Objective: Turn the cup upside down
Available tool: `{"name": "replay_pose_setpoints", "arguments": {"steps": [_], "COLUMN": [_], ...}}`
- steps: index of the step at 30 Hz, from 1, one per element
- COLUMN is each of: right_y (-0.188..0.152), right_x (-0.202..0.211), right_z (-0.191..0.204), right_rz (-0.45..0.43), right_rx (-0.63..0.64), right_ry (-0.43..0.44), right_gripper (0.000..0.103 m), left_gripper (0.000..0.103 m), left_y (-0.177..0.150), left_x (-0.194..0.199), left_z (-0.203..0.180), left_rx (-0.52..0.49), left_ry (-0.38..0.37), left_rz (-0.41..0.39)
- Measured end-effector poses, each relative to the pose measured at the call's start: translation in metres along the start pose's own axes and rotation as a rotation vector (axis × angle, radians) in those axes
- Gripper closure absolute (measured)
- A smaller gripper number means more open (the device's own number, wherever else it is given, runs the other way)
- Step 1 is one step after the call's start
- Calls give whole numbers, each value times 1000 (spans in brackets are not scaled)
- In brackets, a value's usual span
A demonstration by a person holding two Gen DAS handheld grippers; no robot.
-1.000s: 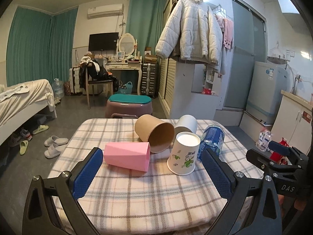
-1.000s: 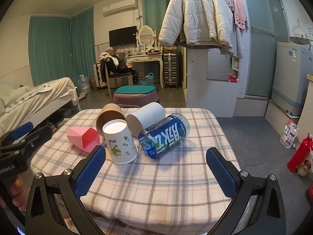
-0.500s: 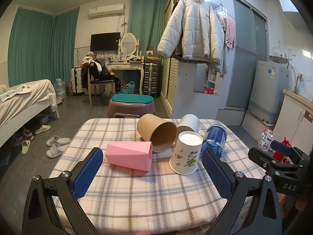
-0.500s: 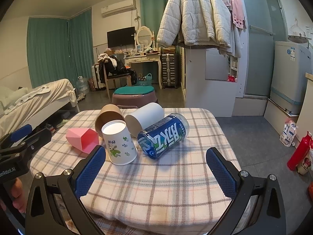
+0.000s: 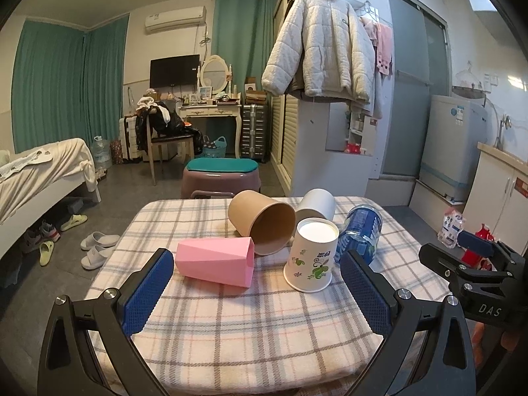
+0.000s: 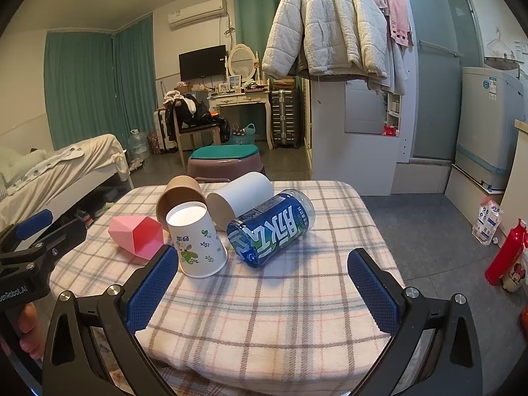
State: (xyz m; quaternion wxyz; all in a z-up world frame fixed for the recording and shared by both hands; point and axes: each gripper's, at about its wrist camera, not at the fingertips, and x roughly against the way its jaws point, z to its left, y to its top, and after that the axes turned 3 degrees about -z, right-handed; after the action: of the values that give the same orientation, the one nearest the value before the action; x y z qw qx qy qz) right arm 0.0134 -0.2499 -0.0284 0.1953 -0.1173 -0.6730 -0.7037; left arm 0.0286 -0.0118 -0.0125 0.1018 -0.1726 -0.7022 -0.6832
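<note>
A white paper cup with green frog print (image 5: 312,255) (image 6: 195,239) stands upside down, wide rim on the plaid cloth. Around it lie on their sides a pink faceted cup (image 5: 216,260) (image 6: 137,234), a brown paper cup (image 5: 262,226) (image 6: 180,194), a plain white cup (image 5: 315,203) (image 6: 239,194) and a blue can-shaped cup (image 5: 361,231) (image 6: 272,231). My left gripper (image 5: 255,290) is open and empty, just short of the pink and printed cups. My right gripper (image 6: 262,292) is open and empty, near the table's front edge.
The small table (image 5: 231,323) has a plaid cloth with floor on all sides. A purple stool with a green cushion (image 5: 221,176) stands behind it. A bed (image 5: 36,178) is at left, a red bottle (image 6: 505,252) on the floor at right.
Both grippers have drifted slightly, staying open; the cups sit a little higher and closer in both views. No cup has moved on the table.
</note>
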Motion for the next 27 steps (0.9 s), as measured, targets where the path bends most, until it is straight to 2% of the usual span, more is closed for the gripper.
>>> {"name": "replay_pose_setpoints", "arguments": {"steps": [27], "right_y": [-4], "right_x": [-4], "right_z": [1], "right_rz": [19], "right_rx": [0], "right_ry": [6], "right_gripper": [0], "left_gripper": [0], "left_y": [-1], "left_x": [-1], "left_z": [-3], "left_rx": [-11], "left_ry": [1], "left_rz": [8]}}
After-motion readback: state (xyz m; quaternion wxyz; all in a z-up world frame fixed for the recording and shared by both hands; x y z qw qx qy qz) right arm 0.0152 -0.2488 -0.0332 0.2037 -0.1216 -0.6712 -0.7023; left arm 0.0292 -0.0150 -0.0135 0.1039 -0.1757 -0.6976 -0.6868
